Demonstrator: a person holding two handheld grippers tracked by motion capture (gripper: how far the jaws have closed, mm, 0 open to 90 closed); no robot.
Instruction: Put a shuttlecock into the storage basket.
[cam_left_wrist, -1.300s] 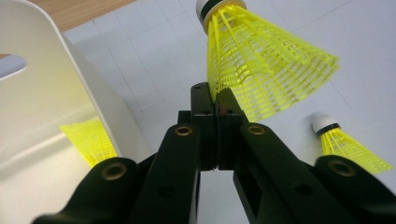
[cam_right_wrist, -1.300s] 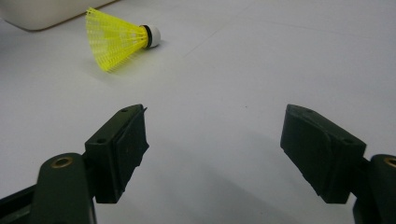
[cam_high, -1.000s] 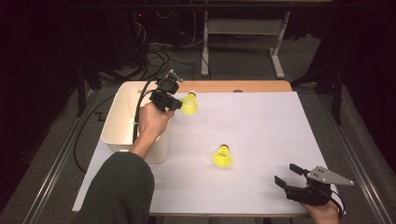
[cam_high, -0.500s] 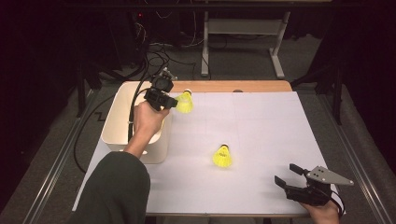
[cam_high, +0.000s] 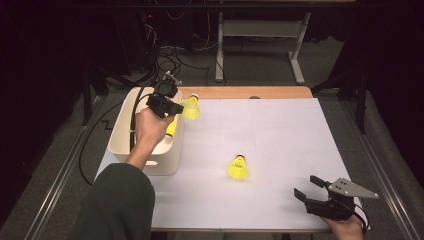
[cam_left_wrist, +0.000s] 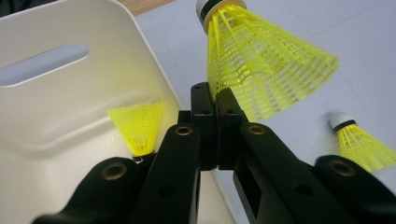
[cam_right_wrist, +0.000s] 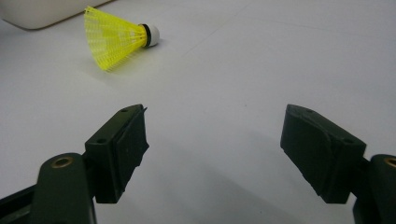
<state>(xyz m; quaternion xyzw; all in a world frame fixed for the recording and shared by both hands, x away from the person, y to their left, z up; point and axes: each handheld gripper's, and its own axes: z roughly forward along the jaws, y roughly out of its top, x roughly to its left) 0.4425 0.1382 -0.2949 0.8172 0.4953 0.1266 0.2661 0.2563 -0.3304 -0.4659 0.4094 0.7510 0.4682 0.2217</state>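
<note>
Item: left gripper, jaws pinching shuttlecock skirt edge at bin rim; thin hold may slip, landing outside. Right gripper spread, idle.

Yellow meshed skirts with white, black-banded corks are seen on the shuttlecocks, beside a cream bin and white table.

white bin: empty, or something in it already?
Not empty. The left gripper view shows one yellow shuttlecock lying inside the white bin, against its wall. The left gripper, shut on another shuttlecock's skirt, holds it at the rim.
</note>
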